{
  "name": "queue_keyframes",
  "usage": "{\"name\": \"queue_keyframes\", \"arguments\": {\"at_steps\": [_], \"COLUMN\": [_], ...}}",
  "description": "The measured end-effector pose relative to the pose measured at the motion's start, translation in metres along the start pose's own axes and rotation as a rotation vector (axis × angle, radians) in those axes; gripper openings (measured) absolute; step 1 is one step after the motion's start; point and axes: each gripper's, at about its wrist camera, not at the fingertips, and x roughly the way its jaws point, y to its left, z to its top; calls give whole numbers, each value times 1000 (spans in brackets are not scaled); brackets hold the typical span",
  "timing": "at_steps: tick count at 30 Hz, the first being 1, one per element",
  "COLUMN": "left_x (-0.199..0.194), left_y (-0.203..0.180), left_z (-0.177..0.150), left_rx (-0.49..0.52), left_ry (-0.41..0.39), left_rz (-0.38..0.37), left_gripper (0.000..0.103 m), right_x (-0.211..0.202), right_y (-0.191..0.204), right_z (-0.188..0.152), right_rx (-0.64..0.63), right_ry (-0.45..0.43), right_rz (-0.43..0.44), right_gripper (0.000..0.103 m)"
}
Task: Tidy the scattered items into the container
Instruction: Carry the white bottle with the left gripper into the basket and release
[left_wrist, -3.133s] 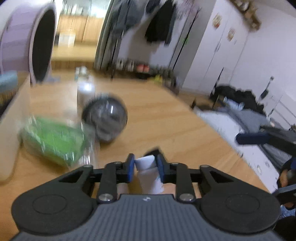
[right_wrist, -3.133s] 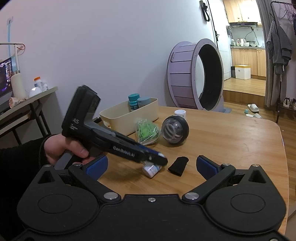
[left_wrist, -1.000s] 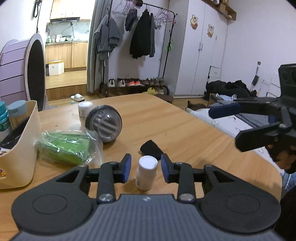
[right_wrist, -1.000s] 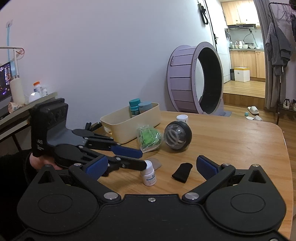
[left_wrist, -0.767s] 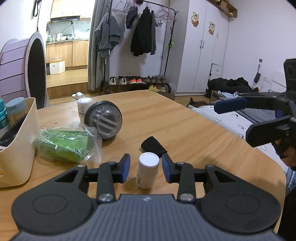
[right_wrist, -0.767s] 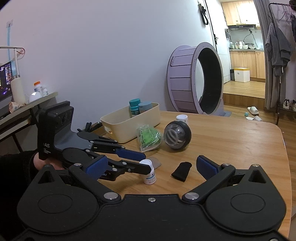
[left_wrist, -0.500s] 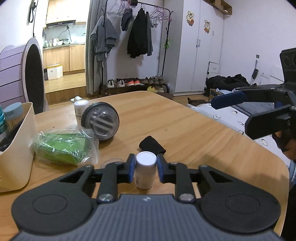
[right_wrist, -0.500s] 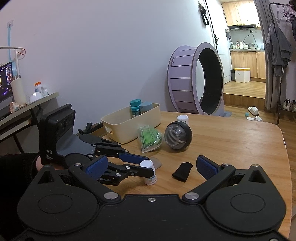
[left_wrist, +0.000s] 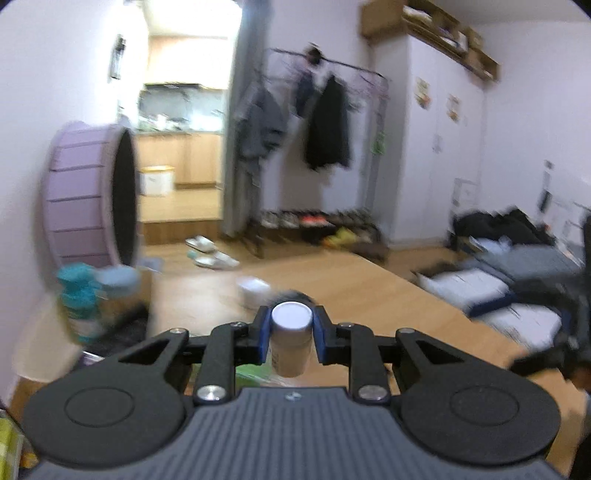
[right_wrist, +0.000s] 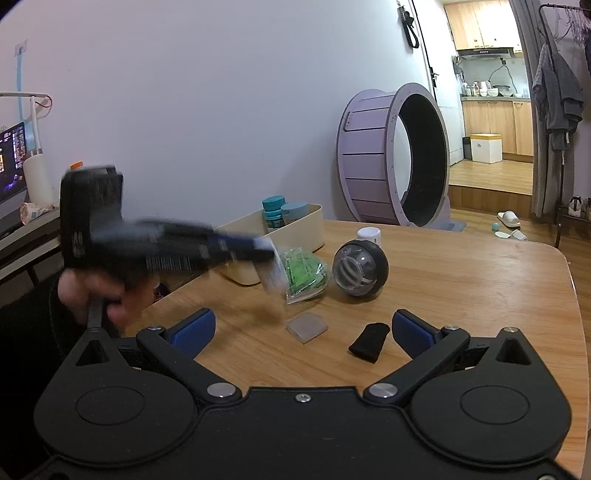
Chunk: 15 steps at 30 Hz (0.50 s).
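One bottle (left_wrist: 290, 341) clamped upright in left hand-held gripper (left_wrist: 290, 334), lifted off worktop (right_wrist: 461, 280), near bin (right_wrist: 258, 240). Right hand-held gripper (right_wrist: 301, 330) wide open, holding nothing. Already binned: two teal-capped jars. Still out: green bag (right_wrist: 303, 273), ball (right_wrist: 360, 268), white jar (right_wrist: 368, 235), clear box (right_wrist: 307, 327), black piece (right_wrist: 369, 341). No readable writing, too blurry.

bottle (left_wrist: 290, 339): small, white, white cap, upright, pinched between the blue pads, off the table; blurred in the right view
bin (right_wrist: 295, 230): cream, oblong, open top, at the table's back edge; two teal-capped jars stand inside
green packet (right_wrist: 303, 273): clear bag, leaning against the bin
ball (right_wrist: 360, 267): black with a clear window, just beside the packet
black cloth (right_wrist: 369, 341): small, lying flat
clear lid (right_wrist: 307, 326): flat, near the cloth
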Motion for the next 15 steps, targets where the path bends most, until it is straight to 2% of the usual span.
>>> {"name": "queue_keyframes", "arguments": {"at_steps": [4,7,15], "left_x": [-9,-8,9], "left_y": [41,62,76], "left_z": [6,3,-1], "left_rx": [-74,-120,-121], "left_ry": [-34,-31,16], "left_rz": [110,176,235], "left_gripper": [23,23,24], "right_x": [5,9,17], "right_y": [3,6,16], "right_z": [-1,-2,-3], "right_rx": [-2,-3,-19], "right_ry": [10,14,32], "right_rz": [4,10,30], "right_gripper": [103,103,103]}}
